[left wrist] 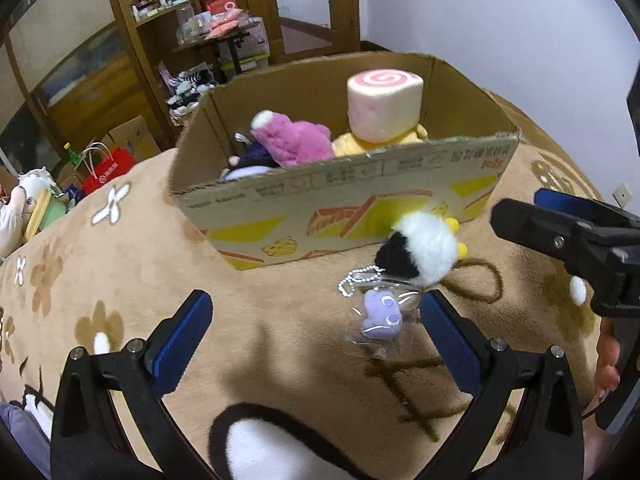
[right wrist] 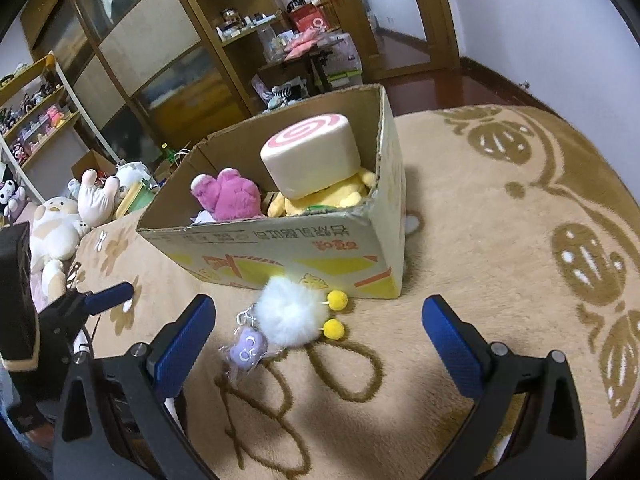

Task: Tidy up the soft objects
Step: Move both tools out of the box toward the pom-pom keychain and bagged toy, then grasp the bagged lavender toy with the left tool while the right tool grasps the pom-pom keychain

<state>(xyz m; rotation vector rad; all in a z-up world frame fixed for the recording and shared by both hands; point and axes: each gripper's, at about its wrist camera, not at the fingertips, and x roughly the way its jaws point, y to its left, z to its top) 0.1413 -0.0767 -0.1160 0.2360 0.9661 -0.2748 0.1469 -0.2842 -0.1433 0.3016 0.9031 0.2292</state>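
Resting on a tan blanket [right wrist: 460, 208] patterned with brown flowers and leaves, an open cardboard box [right wrist: 280, 248] holds several soft toys: a pink-swirl marshmallow plush [right wrist: 310, 154] leaning on a yellow plush [right wrist: 332, 198], and a magenta plush [right wrist: 228, 196] beside them toward the box's left wall. In the left wrist view a dark purple toy [left wrist: 256, 156] shows partly under the magenta one.

Outside the box, just in front of its printed front wall, lies a fluffy white and black pompom toy [left wrist: 420, 250] with two small yellow balls [right wrist: 336, 314] on its right side. Touching it on the near side is a small lilac plush keychain [right wrist: 246, 350] in a clear wrapper, with a bead chain [left wrist: 354, 280] attached.

The left tool [left wrist: 316, 334] hovers over the blanket with its blue-padded fingers spread wide, holding nothing; its right finger sits just beside the lilac keychain. The right tool [right wrist: 318, 336] is likewise spread wide and empty, the pompom toy and keychain lying between its fingers, nearer the left one. A hand [left wrist: 606, 364] grips the right tool's handle at the left view's right edge.

Beyond the blanket's left edge sit more plush toys [right wrist: 60, 224], a red bag [left wrist: 108, 170] and wooden cabinets [right wrist: 132, 48].
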